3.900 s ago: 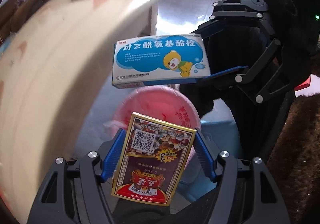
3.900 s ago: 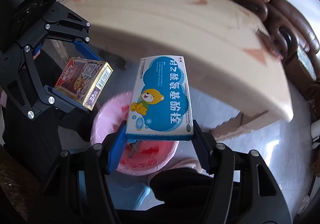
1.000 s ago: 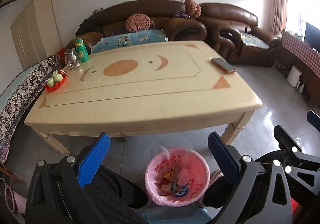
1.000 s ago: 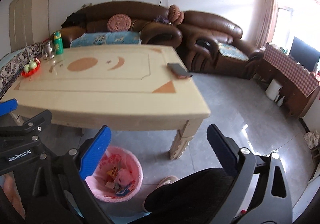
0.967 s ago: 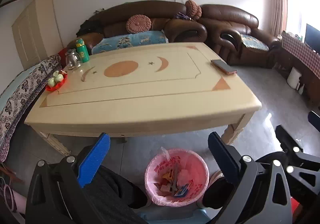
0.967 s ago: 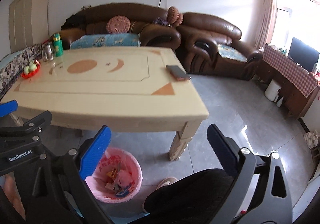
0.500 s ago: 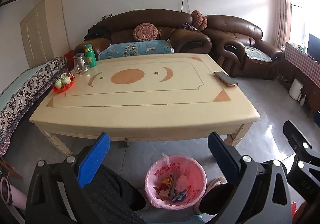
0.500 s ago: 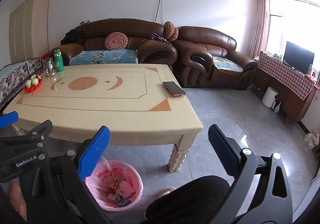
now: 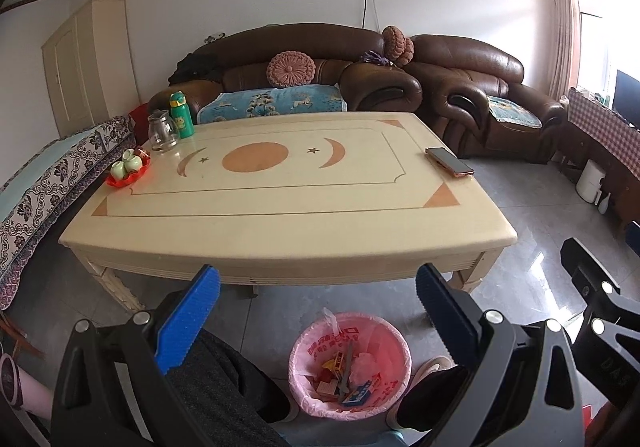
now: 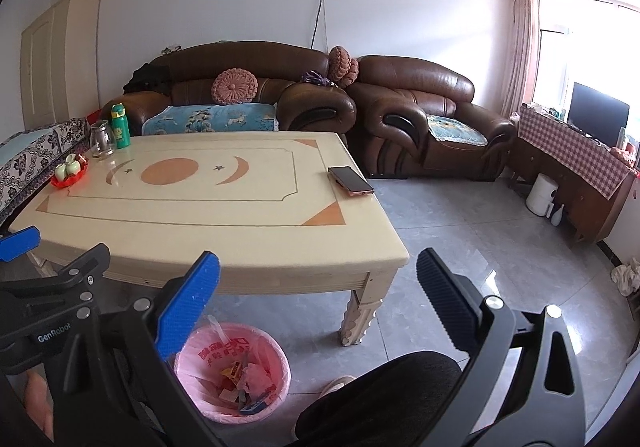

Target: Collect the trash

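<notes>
Now both the left gripper (image 9: 318, 311) and right gripper (image 10: 318, 297) stand spread and empty, their boxes released into the pink bin (image 9: 350, 365) below the table (image 9: 280, 203), so collection appears complete.

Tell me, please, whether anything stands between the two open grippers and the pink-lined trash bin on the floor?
Nothing visible does. The left gripper and right gripper are both open and empty, above the trash bin, whose mouth is uncovered. The table edge lies beyond it, not over it.
</notes>
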Motion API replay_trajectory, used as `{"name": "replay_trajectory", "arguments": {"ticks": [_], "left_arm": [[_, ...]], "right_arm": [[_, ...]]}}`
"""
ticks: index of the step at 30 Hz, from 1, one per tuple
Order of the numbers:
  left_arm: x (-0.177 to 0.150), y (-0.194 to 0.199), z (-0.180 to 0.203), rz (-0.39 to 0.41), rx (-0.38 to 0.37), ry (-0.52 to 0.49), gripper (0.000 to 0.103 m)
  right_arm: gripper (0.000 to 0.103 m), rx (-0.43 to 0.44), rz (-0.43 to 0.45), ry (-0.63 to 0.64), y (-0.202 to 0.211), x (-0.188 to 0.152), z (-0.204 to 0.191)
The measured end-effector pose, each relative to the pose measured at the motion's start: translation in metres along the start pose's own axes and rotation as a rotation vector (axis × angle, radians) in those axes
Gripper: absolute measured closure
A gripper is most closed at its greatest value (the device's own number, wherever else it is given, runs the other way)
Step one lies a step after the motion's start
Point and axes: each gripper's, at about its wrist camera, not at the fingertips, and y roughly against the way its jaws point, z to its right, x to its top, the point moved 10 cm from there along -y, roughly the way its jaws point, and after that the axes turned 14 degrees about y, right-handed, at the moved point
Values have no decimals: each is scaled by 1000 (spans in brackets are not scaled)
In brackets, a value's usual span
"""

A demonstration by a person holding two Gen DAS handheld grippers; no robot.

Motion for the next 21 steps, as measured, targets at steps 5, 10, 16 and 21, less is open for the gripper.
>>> {"name": "replay_trajectory", "arguments": {"ticks": [5, 10, 16, 21], "left_arm": [[0, 0, 0, 1, 0, 0, 7], [0, 0, 0, 1, 1, 2, 7], [1, 0, 0, 4, 1, 0, 7], [1, -1, 0, 11, 4, 0, 7]], "right_arm": [[7, 3, -2, 3, -1, 3, -2], [7, 2, -1, 2, -1, 6, -3], [7, 1, 1, 8, 0, 6, -5], [7, 4, -1, 9, 1, 6, -7]]}}
